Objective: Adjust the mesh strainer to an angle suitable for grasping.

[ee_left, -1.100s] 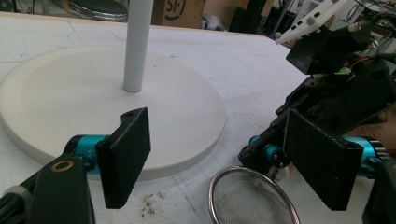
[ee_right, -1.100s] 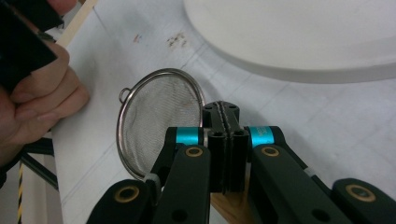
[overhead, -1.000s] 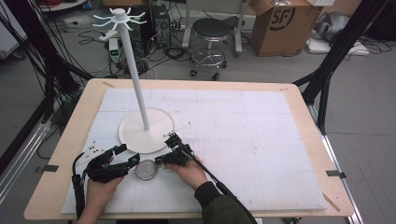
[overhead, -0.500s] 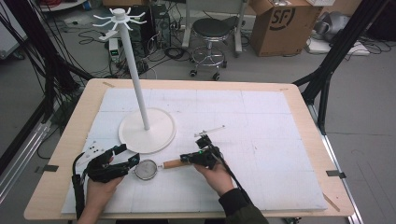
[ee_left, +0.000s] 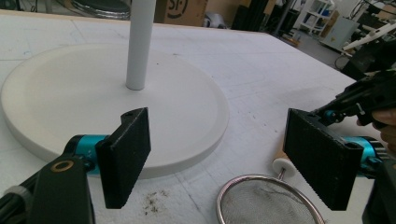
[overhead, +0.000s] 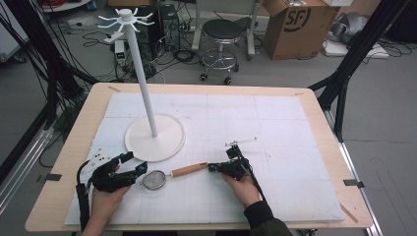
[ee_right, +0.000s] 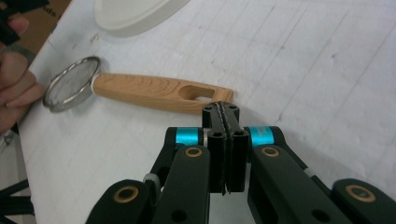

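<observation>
White padded matting point(overhead: 295, 147), scored with a faint grid, is spread over the pale wooden desk point(overhead: 69, 162), and a strip of bare wood is left all round it. At the near left of the matting the strainer point(overhead: 172, 175) is laid flat: a round wire-mesh bowl in a thin steel rim, joined to a smooth, grained wooden handle with a slot cut near its end. Just behind the strainer, a matte white round-based stand point(overhead: 155, 135) with a slim upright pole is seen. The left gripper point(overhead: 129, 169) is held beside the mesh bowl, jaws spread wide, ribbed black pads either side of the rim, nothing gripped. The right gripper point(overhead: 211, 168) is set at the handle's slotted end, jaws pressed shut on nothing. Right of the strainer, open matting is left free.
</observation>
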